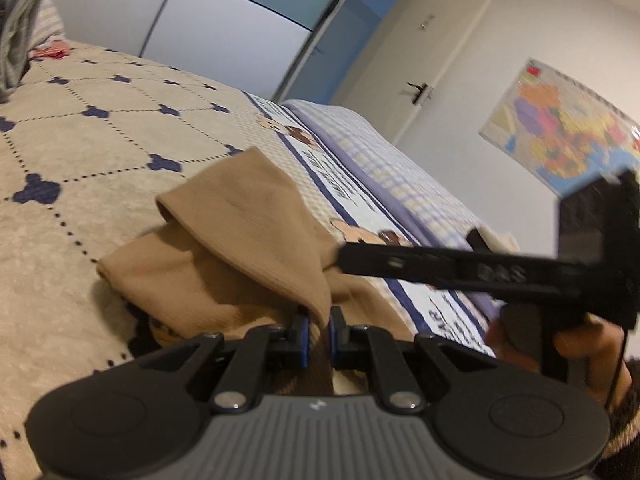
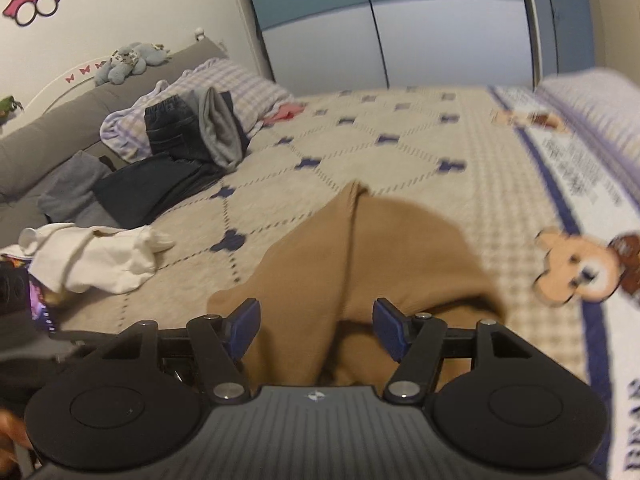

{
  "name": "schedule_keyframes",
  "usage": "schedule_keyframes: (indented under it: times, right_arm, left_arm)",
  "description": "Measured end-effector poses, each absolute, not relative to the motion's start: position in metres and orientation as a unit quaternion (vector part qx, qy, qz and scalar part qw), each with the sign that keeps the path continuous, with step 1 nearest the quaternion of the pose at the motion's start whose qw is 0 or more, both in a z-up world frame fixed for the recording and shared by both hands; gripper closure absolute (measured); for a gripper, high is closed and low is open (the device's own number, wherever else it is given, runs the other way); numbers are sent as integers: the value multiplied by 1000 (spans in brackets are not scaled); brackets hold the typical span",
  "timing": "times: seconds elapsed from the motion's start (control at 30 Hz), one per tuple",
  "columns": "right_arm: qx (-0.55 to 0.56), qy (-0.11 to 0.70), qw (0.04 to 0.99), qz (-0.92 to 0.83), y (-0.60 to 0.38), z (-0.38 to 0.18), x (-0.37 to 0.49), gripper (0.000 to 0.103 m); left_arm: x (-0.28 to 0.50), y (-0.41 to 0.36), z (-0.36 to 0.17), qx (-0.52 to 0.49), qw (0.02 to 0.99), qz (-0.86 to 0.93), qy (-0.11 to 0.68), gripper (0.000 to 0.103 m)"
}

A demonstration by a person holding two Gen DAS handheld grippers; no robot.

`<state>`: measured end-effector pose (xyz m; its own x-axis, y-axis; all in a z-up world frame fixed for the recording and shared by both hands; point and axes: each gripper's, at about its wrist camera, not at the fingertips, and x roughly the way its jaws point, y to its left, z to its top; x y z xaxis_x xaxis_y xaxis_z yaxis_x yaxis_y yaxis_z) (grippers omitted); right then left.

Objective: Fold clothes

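Pinching a fold of the tan ribbed garment (image 1: 240,248), the left gripper (image 1: 319,332) has its blue pads drawn nearly together at lower centre of the left wrist view, with a cloth edge caught between them. The garment lies on the bed (image 1: 80,152) in the middle of that frame, one flap raised and doubled over the layer beneath.

The right gripper (image 2: 316,328) stands spread wide at lower centre of its own view, tan cloth filling the gap but neither pad pressing it. In the left wrist view the same tool enters from the right edge, held in a hand (image 1: 568,344), its tip at the garment's right side.

Judgement: a fold on the tan piece is in hand, the left side carrying the flap. Blur in both views suggests motion. How many folds are already in it cannot be told. The next move likely calls for the right gripper to take or pin an edge so the flap lands square.

Upper left of the right wrist view: a heap of dark and grey clothes (image 2: 176,148), and a white garment (image 2: 92,260) at the left edge.
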<state>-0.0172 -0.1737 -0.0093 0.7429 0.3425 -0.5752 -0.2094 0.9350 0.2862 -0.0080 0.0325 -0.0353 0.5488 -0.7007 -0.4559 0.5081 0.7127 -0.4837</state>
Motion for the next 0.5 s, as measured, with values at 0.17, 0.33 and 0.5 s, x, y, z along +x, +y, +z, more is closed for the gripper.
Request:
schedule_keyframes:
  times: [0.17,0.33,0.5]
  right_arm:
    - [149,357,908,161,-169,-23,-7,42]
    - [162,355,906,164,-165,-23,-4,90]
    - [166,330,918,144,-169,-17,-4,103]
  left_arm:
    - [-10,33,-40,-139,867,-346,331,93]
    - [-7,37,-43,-141,866,-340,338,89]
    - [-5,39,-44,-140,866,-337,342,60]
